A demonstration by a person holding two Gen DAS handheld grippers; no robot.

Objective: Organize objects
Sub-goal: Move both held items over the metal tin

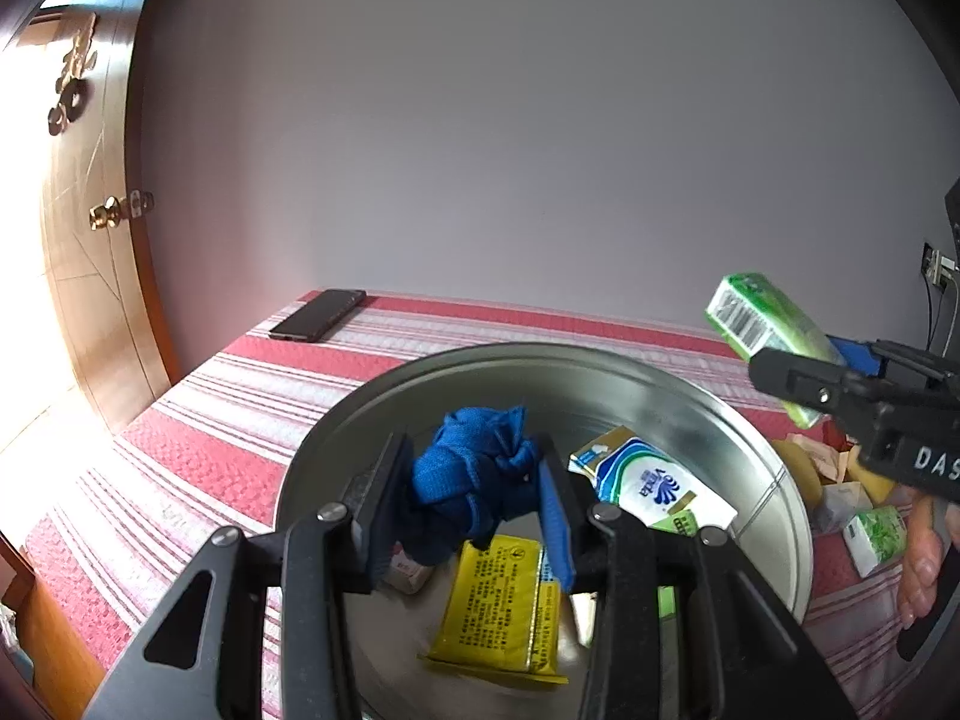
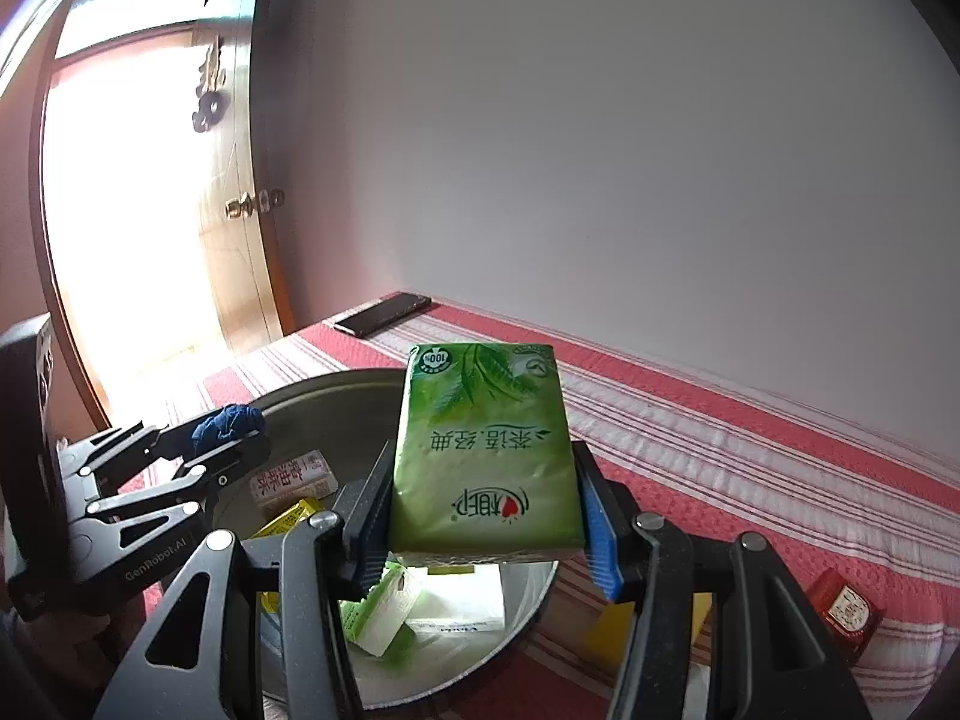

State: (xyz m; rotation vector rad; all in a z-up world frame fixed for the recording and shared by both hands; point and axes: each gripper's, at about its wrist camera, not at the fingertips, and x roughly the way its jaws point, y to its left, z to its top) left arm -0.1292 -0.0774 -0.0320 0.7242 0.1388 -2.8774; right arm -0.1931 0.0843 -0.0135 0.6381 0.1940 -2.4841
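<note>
My left gripper (image 1: 474, 498) is shut on a bunched blue cloth (image 1: 474, 468) and holds it over a round metal basin (image 1: 750, 420). In the basin lie a yellow packet (image 1: 504, 606), a white and green tissue pack (image 1: 654, 486) and a small white box (image 1: 408, 576). My right gripper (image 2: 486, 516) is shut on a green tissue pack (image 2: 486, 450) and holds it above the basin's rim (image 2: 324, 390). The pack also shows in the left wrist view (image 1: 768, 336), right of the basin. The left gripper with the cloth (image 2: 228, 420) shows in the right wrist view.
The basin stands on a red and white striped cloth (image 1: 240, 408). A black phone (image 1: 318, 315) lies at its far corner. Several small packs (image 1: 870, 534) lie right of the basin. A red box (image 2: 846, 612) lies at the right. A wooden door (image 1: 90, 240) stands left.
</note>
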